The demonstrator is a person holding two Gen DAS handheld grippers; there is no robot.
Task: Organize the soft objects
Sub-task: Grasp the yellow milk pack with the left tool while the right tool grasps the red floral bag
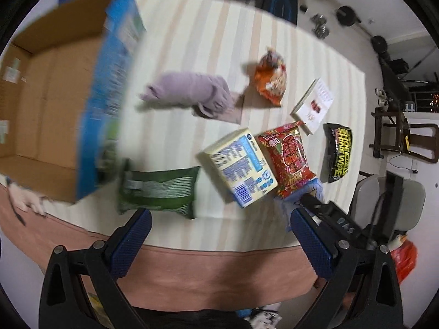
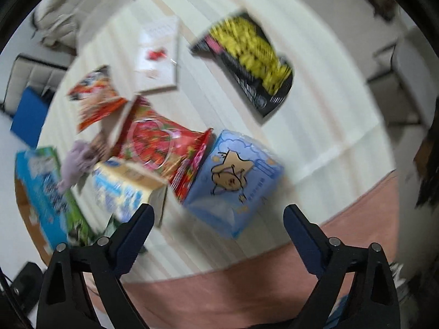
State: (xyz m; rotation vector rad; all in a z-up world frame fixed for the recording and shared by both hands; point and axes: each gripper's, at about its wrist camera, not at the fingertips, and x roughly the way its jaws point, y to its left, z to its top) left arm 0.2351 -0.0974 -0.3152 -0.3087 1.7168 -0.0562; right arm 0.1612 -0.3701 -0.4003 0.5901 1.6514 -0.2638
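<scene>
Soft things lie on the striped tablecloth (image 1: 192, 35): a purple cloth (image 1: 192, 96), an orange snack bag (image 1: 271, 79), a red snack bag (image 1: 290, 156), a green pack (image 1: 162, 189) and a black-and-yellow wipes pack (image 1: 337, 150). My left gripper (image 1: 219, 227) hangs open above the table's near edge, just short of the green pack, with nothing between its fingers. In the blurred right wrist view, my right gripper (image 2: 219, 216) is open above a light-blue tissue pack (image 2: 236, 181) with a cartoon on it. Its pads do not touch the pack.
An open cardboard box (image 1: 41, 104) with a blue printed side stands at the left. A yellow-and-blue carton (image 1: 238, 167) and a white book (image 1: 312, 107) lie among the bags. The right gripper's black body (image 1: 332, 216) shows at the lower right. Chairs and weights stand beyond the table.
</scene>
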